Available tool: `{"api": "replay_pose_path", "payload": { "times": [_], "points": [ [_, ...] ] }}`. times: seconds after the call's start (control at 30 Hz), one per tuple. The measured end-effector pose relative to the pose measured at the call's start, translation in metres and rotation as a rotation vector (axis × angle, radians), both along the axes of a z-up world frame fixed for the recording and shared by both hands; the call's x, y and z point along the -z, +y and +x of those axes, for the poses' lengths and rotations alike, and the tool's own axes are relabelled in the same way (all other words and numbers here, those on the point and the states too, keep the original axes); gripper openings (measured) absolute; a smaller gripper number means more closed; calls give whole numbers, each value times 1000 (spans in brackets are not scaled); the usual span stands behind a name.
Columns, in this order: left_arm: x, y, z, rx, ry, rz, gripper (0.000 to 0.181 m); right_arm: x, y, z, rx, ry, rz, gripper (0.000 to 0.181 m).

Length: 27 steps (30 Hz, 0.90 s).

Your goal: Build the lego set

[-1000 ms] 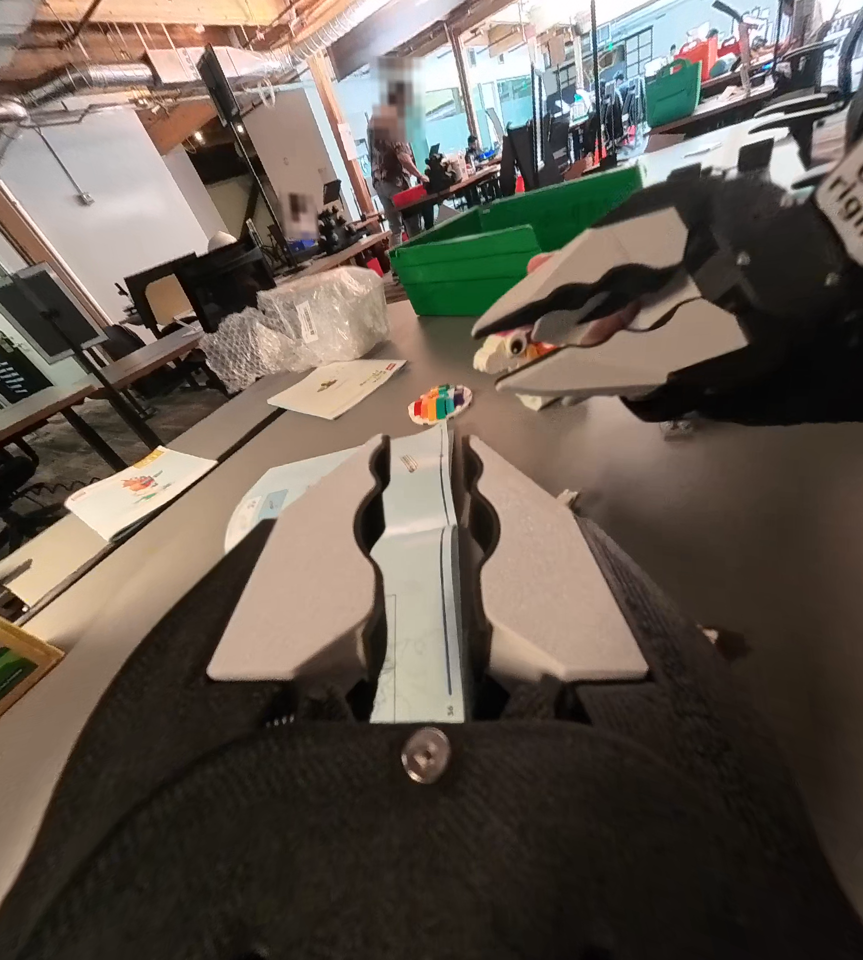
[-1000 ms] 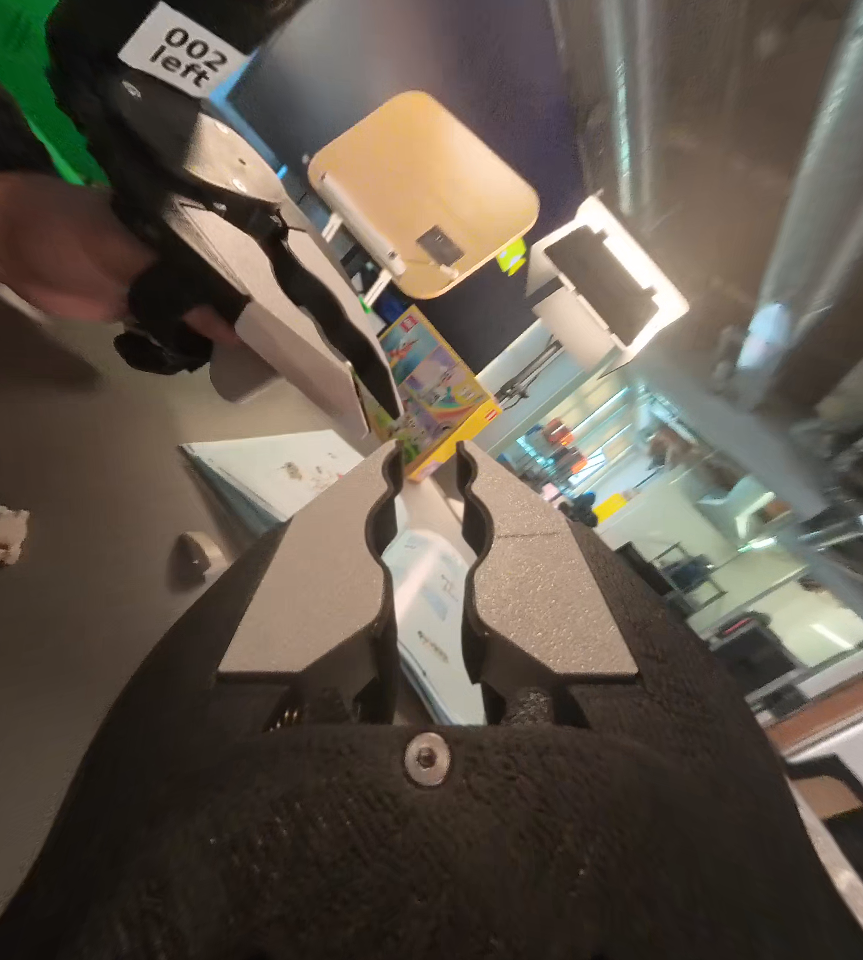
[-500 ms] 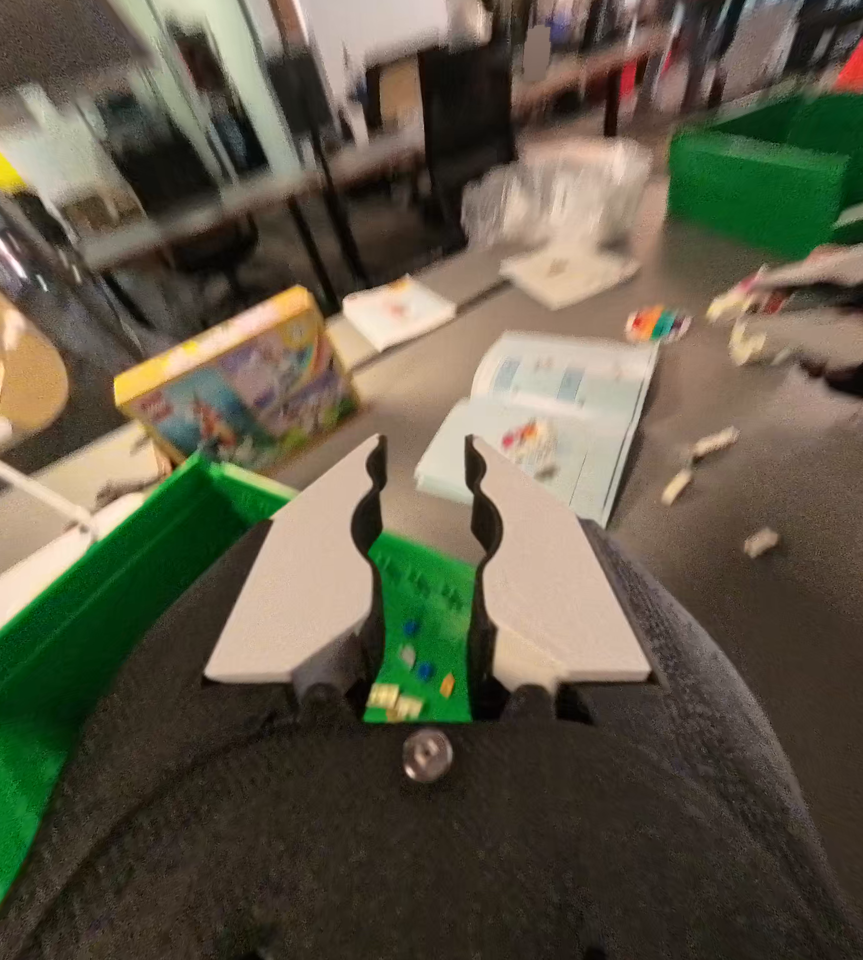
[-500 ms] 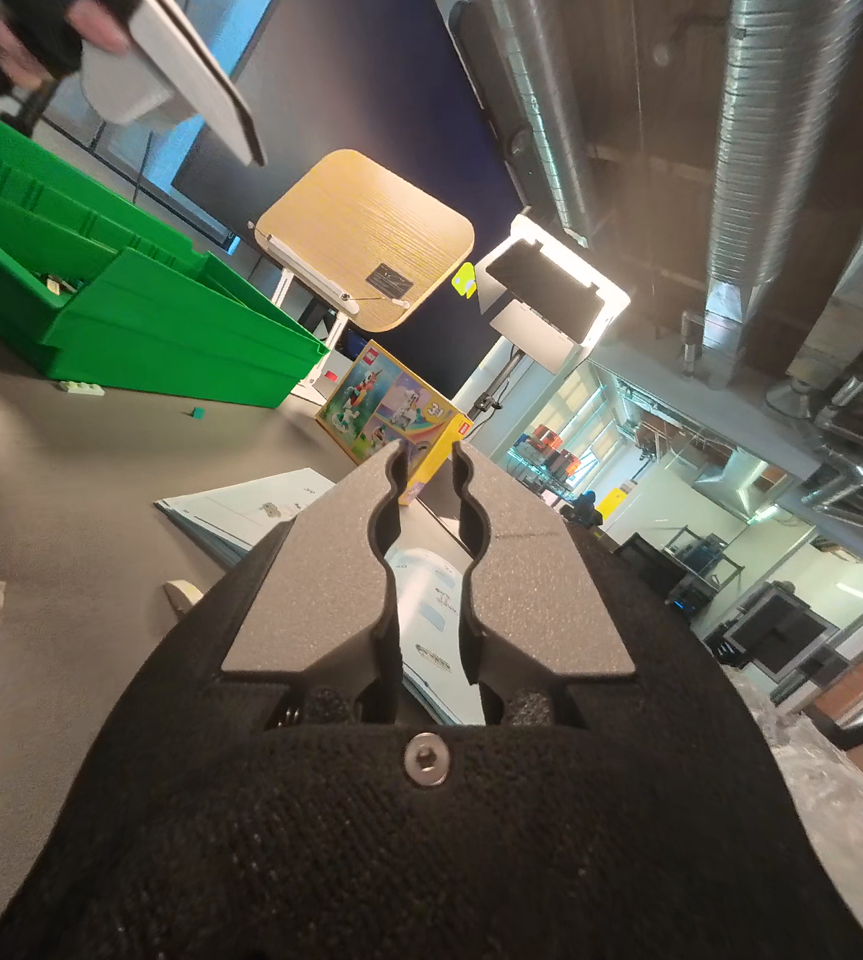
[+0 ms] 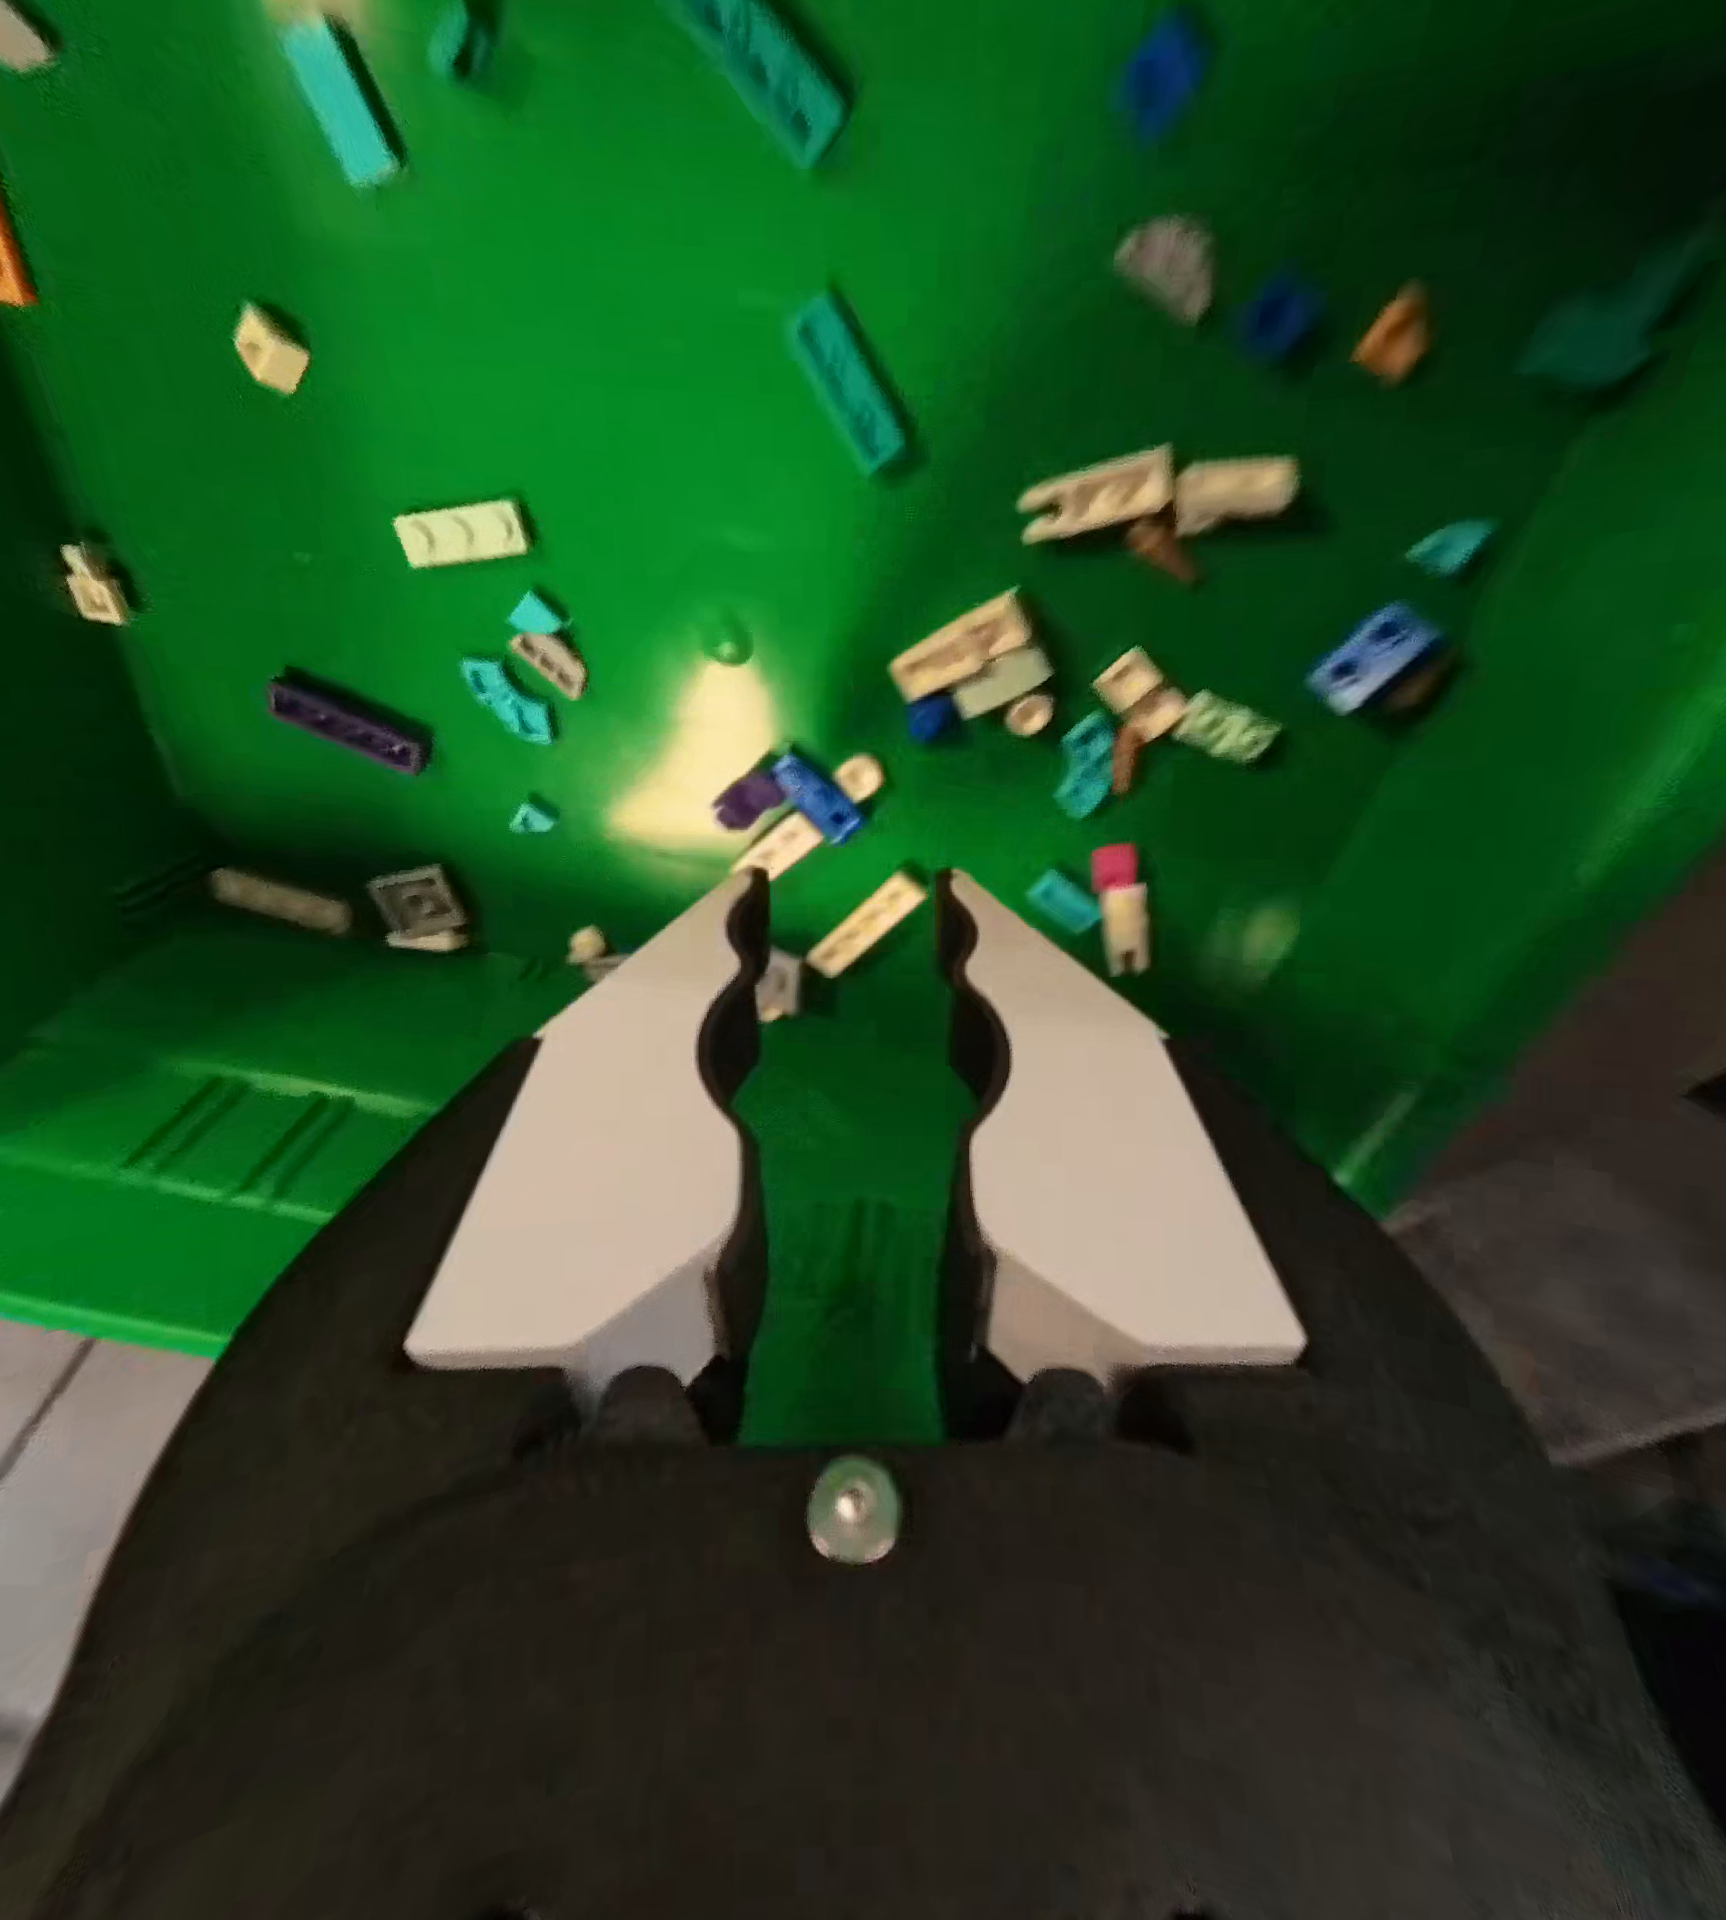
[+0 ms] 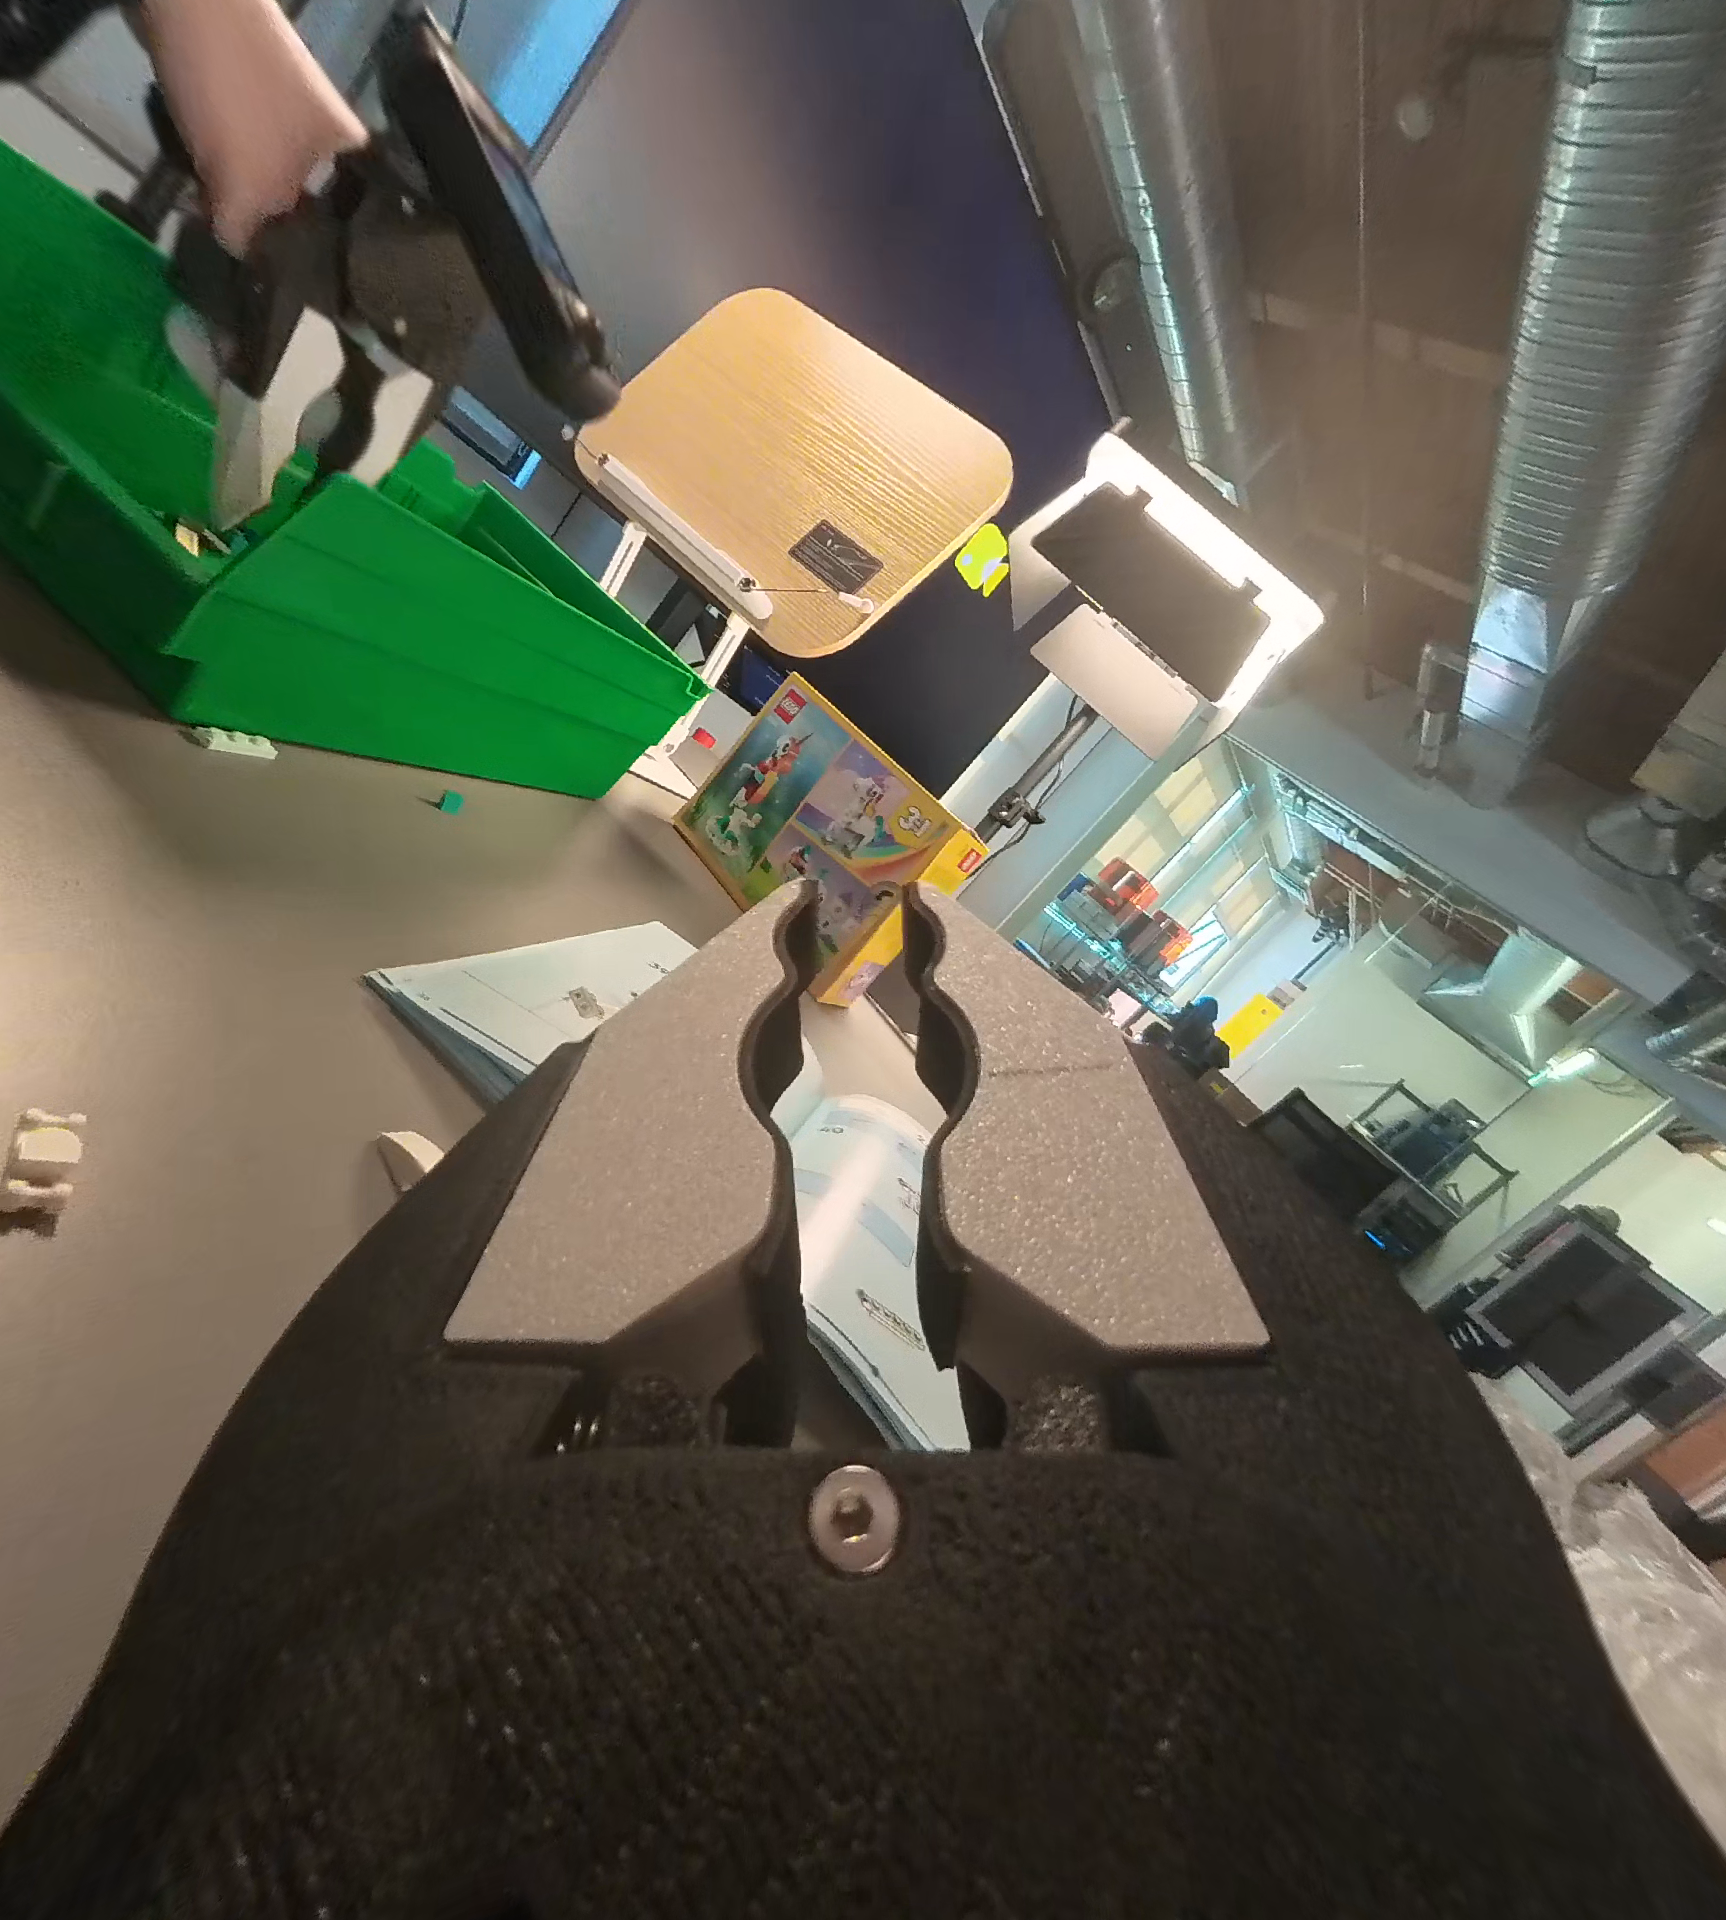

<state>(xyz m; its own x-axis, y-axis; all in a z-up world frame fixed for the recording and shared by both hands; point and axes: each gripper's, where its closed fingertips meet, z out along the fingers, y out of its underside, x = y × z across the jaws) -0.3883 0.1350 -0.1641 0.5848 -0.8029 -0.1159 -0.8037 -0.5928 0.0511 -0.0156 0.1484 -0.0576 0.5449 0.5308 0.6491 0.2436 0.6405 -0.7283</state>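
My left gripper (image 5: 851,885) is open and points down into a green bin (image 5: 630,364) strewn with several loose Lego pieces. A cream plate (image 5: 864,923) lies just beyond the gap between its fingertips; the image is blurred. Around it lie a blue brick (image 5: 1373,660), teal plates (image 5: 848,379), a purple plate (image 5: 350,722) and a pink-and-cream piece (image 5: 1119,904). The right wrist view shows the left gripper (image 6: 298,488) over the bin (image 6: 371,644). My right gripper (image 6: 859,899) hangs above the table, its jaws slightly apart and empty.
An open instruction booklet (image 6: 526,997) and the Lego box (image 6: 828,810) lie ahead of the right gripper. Small pale pieces (image 6: 38,1153) lie on the grey table (image 6: 111,935). A pale green plate (image 6: 235,743) sits beside the bin. Bubble wrap (image 6: 1669,1662) is at the lower right. Some 40 cm of space lies between my two pairs of fingers. About 5 cm separates my left fingertips from the pink-and-cream piece (image 5: 1119,904). To the blue brick (image 5: 1373,660): left tips about 8 cm, right tips about 30 cm.
My left gripper swung away from the booklet and table and dropped into the green bin, staying open. The right gripper tilted a little but kept its place and its gap.
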Motion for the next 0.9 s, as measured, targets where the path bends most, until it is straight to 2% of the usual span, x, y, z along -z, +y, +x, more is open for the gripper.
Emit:
{"api": "replay_pose_path", "payload": {
  "times": [0.03,0.13,0.23,0.47,0.53,0.57,0.7,0.83,0.9],
  "points": [
    [4,1,-9,27,55,-22,31,0,-1,-1,-2,-3,3,14],
    [14,0,-25,96,145,-92,26,1,-2,-2,-8,-13,7,14],
    [21,0,-26,125,160,-132,18,1,-3,-3,-11,-13,11,14],
    [24,8,-25,143,177,-126,19,2,-4,-4,-13,-20,9,14],
    [25,7,-22,149,155,-131,1,2,-4,-4,-14,-22,9,14],
    [25,8,-22,147,157,-127,1,2,-4,-4,-15,-22,9,14],
    [25,4,-28,111,160,-120,1,2,-4,-4,-17,-24,6,14],
    [20,7,-33,-11,121,-72,1,1,-5,-5,-22,-21,6,14],
    [16,11,-34,-24,115,-36,0,2,-7,-6,-27,-27,10,14]
  ]
}}
